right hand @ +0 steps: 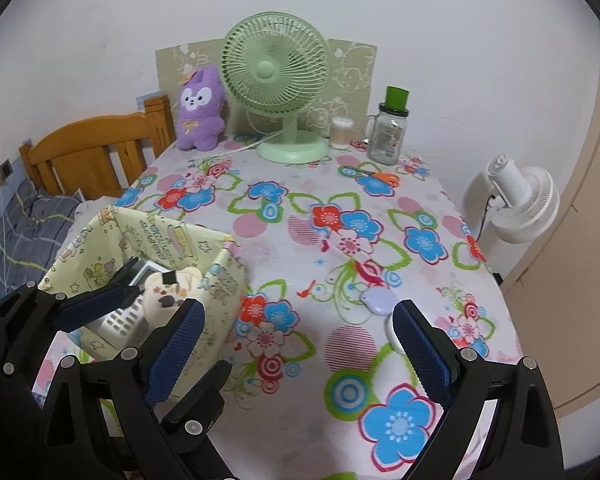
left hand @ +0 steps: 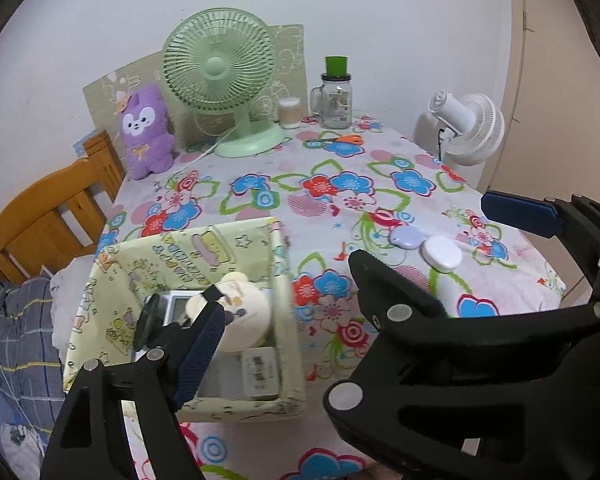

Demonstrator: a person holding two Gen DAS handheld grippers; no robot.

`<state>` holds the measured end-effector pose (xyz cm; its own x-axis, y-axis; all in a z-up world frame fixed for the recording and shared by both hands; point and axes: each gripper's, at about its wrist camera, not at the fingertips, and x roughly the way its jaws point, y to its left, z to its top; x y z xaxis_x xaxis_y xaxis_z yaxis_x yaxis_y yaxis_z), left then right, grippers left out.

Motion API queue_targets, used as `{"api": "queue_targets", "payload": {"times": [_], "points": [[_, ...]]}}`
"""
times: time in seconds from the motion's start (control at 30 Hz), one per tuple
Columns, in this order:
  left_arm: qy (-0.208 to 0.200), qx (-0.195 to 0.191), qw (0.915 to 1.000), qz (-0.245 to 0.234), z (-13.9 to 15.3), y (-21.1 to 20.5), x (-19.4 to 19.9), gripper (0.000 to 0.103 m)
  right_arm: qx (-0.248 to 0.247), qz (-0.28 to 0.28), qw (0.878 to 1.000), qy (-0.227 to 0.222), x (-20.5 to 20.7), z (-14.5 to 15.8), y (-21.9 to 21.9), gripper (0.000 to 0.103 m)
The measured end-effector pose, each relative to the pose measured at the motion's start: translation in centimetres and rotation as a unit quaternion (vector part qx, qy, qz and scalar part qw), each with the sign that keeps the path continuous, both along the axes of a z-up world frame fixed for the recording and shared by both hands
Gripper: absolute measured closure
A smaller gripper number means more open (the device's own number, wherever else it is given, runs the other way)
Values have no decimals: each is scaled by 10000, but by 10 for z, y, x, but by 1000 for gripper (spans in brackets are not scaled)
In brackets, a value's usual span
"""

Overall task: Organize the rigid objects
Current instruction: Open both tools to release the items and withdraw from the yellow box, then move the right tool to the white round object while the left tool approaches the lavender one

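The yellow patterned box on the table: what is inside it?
Inside the box lie a cream round plush, a white keypad device and a small screen. Whatever lies beneath them is covered.

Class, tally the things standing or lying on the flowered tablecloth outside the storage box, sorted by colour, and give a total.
Green: 1, the fan
Purple: 2, the plush toy and the lilac case
White: 1, the white case
Clear: 2, the jar and the swab tub
Orange: 1, the scissors
Total: 7
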<state>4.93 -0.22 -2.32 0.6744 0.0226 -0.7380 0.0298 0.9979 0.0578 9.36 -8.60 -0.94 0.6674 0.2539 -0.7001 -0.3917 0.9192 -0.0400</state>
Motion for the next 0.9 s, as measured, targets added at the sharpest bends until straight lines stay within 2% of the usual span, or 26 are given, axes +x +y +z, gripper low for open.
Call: {"api": "queue_targets", "payload": {"times": [0.57, 0.9], "points": [[93, -31, 9991, -417, -6, -54, 17, 19, -68, -471, 9989, -2, 10, -5, -56, 6], [85, -12, 9988, -472, -19, -75, 29, 19, -52, -586, 9982, 75, 24, -18, -80, 6]]}}
